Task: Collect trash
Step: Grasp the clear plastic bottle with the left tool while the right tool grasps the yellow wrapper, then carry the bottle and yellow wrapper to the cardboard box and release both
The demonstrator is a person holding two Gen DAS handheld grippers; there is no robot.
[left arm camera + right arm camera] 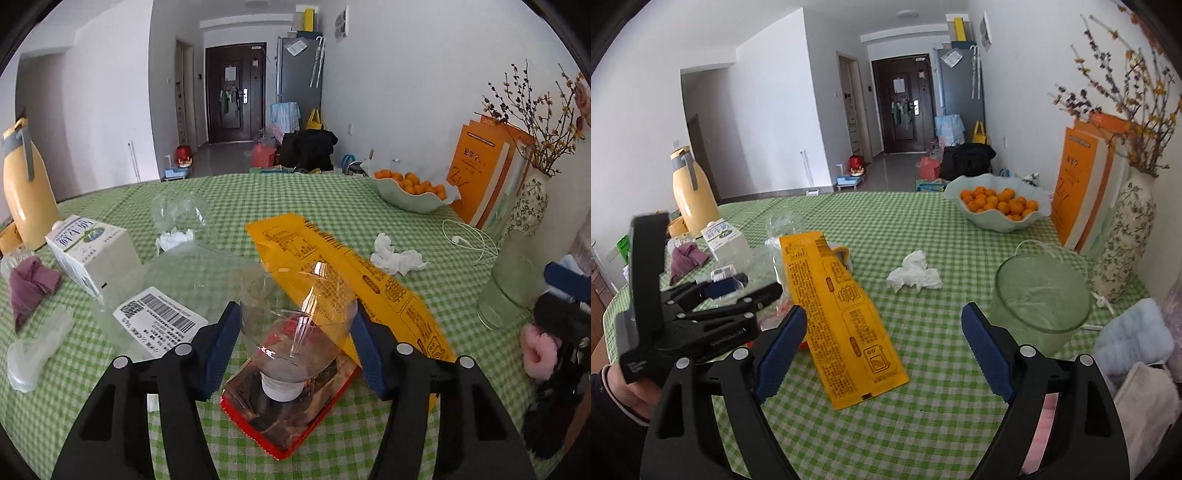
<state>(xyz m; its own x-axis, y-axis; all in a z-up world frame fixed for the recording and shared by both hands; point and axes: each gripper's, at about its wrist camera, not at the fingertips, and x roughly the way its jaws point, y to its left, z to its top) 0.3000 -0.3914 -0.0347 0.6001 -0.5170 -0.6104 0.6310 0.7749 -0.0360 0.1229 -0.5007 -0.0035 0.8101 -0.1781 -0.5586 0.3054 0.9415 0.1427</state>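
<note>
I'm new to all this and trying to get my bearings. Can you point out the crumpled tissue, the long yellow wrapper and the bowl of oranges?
crumpled tissue [915, 275], right wrist view, middle of the wad.
long yellow wrapper [837, 306], right wrist view, printed middle.
bowl of oranges [997, 222], right wrist view, pale front wall.

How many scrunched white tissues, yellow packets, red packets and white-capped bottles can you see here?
Scrunched white tissues: 2
Yellow packets: 1
Red packets: 1
White-capped bottles: 1
Total: 5
</note>
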